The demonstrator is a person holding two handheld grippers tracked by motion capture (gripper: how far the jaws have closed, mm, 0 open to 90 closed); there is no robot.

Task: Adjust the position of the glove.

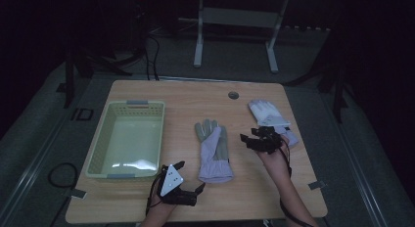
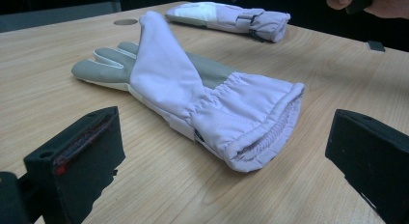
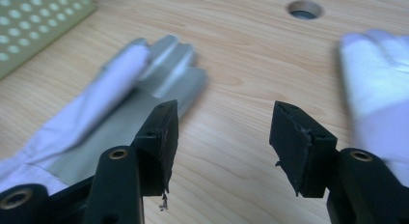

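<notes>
Left claw (image 1: 190, 177): jaws spread wide, nothing betw. them, sitting low over the wooden surface (image 1: 254, 188) near the person's edge. Grey three-cornered plate on top of it. In the left gripper view the near glove (image 2: 193, 93) lies just ahead of the jaws, cuff opening toward the claw, fingers pointing away; lilac fabric w/ grey palm patch, one lilac flap folded over the palm. Not touching either jaw.

Right claw (image 1: 254, 135): also open, jaws apart and empty, held above the surface. Right gripper view is blurred; bare wood shows betw. the jaws (image 3: 226, 151). The near glove (image 3: 115, 103) is off to its left, and the second glove (image 3: 381, 89) is off to its right, pale w/ a white back. In the high view this claw is just beside the second glove's (image 1: 269, 117) cuff end; can't tell if touching.

Farther from the left claw: pale green perforated basket (image 1: 100, 148), to its left and slightly ahead, just beside it. Nothing seen inside; inner floor shows a light glare.

Farther from the right claw: round cable hole (image 1: 233, 95) in the surface, ahead and a bit left, near the far edge. The two gloves are apart from each other.
</notes>
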